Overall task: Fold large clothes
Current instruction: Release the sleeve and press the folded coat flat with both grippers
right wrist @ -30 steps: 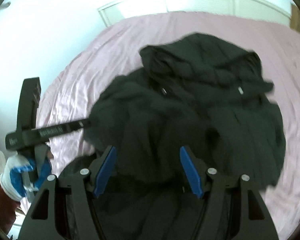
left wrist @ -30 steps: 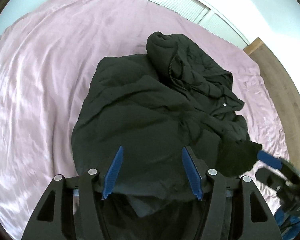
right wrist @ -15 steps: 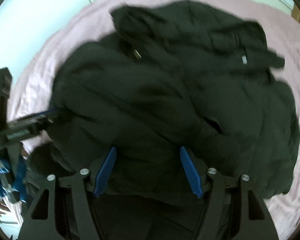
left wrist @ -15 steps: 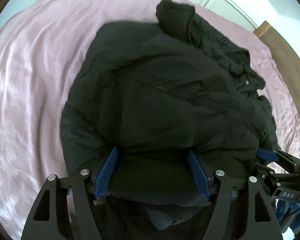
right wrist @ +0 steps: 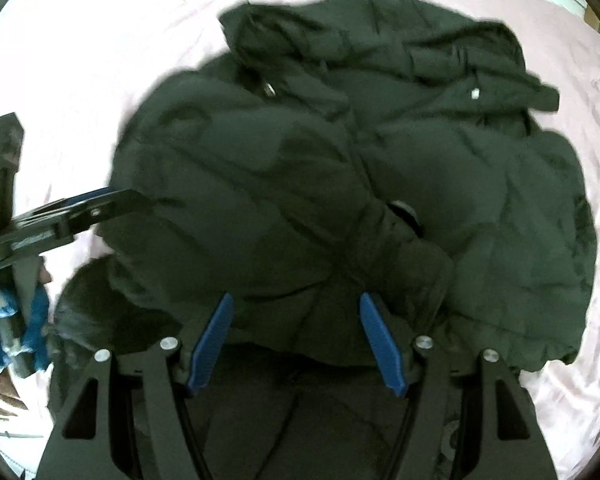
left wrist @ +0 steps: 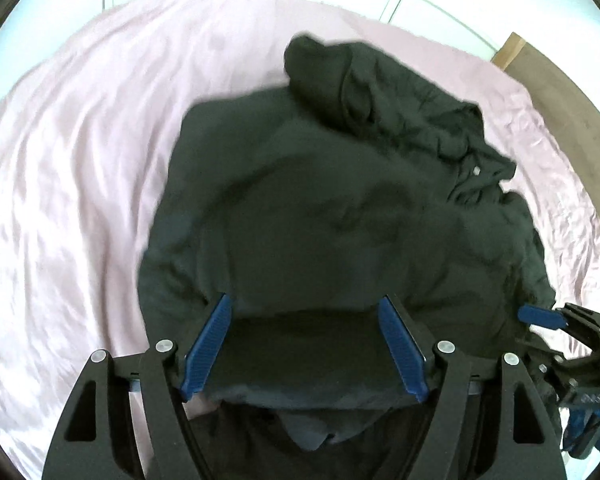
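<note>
The jacket (left wrist: 320, 208) has dropped onto the bed (left wrist: 80, 160), one fold laid; left jaws opening off its hem, right jaws gripping it, more folds remaining.

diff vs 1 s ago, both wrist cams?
The jacket has been brought down and laid over onto itself on the pink sheet; it fills more of both views. The left tool is opening, with the hem still between its fingers. The right tool keeps the same gap, with fabric between. The hood end stays at the far side.
</note>
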The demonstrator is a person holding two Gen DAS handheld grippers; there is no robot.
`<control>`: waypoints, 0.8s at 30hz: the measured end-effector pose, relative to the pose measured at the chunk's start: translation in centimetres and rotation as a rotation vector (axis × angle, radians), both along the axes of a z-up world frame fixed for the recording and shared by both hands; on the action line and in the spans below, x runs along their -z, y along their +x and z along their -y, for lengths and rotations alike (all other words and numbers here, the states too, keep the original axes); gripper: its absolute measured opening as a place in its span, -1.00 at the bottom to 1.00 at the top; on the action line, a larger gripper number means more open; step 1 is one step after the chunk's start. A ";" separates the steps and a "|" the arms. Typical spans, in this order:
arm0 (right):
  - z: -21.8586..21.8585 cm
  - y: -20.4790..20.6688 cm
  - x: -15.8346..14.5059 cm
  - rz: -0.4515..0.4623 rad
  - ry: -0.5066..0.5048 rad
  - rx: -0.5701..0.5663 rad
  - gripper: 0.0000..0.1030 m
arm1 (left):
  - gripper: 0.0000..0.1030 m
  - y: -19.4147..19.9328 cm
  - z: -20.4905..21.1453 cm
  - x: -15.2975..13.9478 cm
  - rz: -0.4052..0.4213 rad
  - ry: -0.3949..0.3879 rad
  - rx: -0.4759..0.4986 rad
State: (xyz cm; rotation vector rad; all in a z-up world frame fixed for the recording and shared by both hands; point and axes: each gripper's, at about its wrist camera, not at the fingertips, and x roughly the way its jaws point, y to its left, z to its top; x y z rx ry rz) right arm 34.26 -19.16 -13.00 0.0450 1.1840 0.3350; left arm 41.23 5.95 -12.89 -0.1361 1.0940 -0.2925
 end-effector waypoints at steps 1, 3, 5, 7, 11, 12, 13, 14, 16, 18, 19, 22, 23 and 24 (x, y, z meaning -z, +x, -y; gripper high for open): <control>-0.1 0.0 -0.8 0.017 0.013 -0.006 0.28 | 0.46 0.5 0.0 -0.7 0.019 0.002 -0.006; -0.7 0.3 -2.3 0.057 0.020 -0.021 0.28 | 0.53 1.6 0.2 -1.7 0.051 -0.008 -0.023; -1.7 1.3 -3.4 0.092 0.023 -0.036 0.28 | 0.56 2.8 0.5 -2.3 0.070 -0.008 -0.038; -2.8 3.1 -4.0 0.113 0.020 -0.056 0.28 | 0.56 4.5 1.3 -2.4 0.081 0.014 -0.047; -5.2 5.8 -3.2 0.133 -0.024 -0.079 0.28 | 0.56 7.4 2.3 -1.1 0.070 0.061 -0.065; -5.5 6.0 -3.0 0.131 -0.029 -0.080 0.28 | 0.56 7.9 2.4 -0.6 0.064 0.075 -0.073; -5.8 6.5 -2.5 0.129 -0.041 -0.081 0.28 | 0.56 8.4 2.6 0.2 0.054 0.087 -0.077; -6.0 7.0 -1.6 0.120 -0.057 -0.082 0.28 | 0.57 8.7 2.8 1.1 0.041 0.098 -0.077; -6.1 7.7 0.2 0.098 -0.080 -0.079 0.28 | 0.60 9.1 2.9 2.7 0.015 0.114 -0.079; -5.8 8.0 2.1 0.068 -0.091 -0.080 0.28 | 0.64 9.4 3.0 4.6 -0.017 0.125 -0.072; -5.6 8.0 2.8 0.064 -0.093 -0.086 0.28 | 0.65 9.5 3.1 5.2 -0.029 0.131 -0.066; -5.4 8.1 3.8 0.059 -0.095 -0.093 0.28 | 0.65 9.4 3.2 6.2 -0.048 0.144 -0.067; -5.4 8.2 3.8 0.055 -0.097 -0.092 0.28 | 0.65 9.3 3.1 6.1 -0.047 0.141 -0.071; -5.5 8.2 3.7 0.055 -0.102 -0.092 0.28 | 0.66 9.0 2.9 5.7 -0.042 0.137 -0.075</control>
